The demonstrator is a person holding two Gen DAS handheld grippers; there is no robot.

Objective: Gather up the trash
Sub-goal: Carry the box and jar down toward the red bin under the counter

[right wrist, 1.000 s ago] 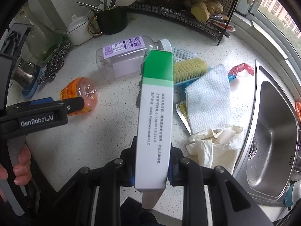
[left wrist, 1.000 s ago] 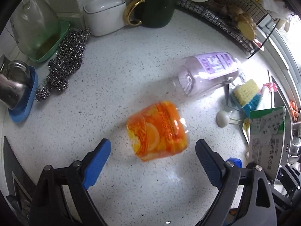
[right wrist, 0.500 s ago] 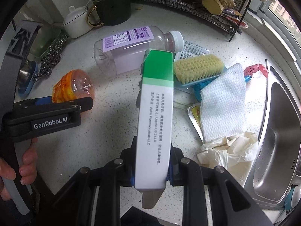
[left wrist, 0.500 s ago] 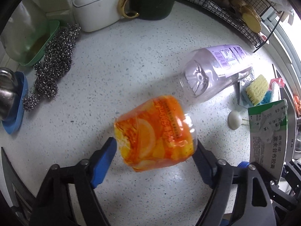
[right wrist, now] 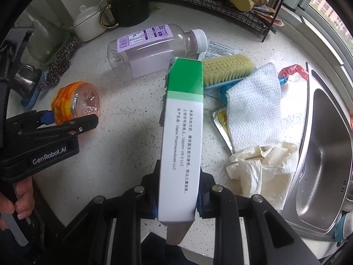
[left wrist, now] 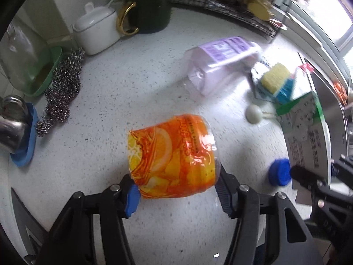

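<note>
Closing left hand-held gripper (left wrist: 176,195) around crumpled orange-labelled bottle (left wrist: 174,156), right hand-held gripper (right wrist: 177,195) clamping green-white carton (right wrist: 183,137)

Orange citrus-print bottle (left wrist: 174,156), green-white carton (right wrist: 183,132)

"GenRobot.AI" reads on the left gripper (right wrist: 72,119); "Upjohn US 2 LLC" on the green-white carton (right wrist: 183,137); "500mL" on the orange bottle (left wrist: 174,156).
</note>
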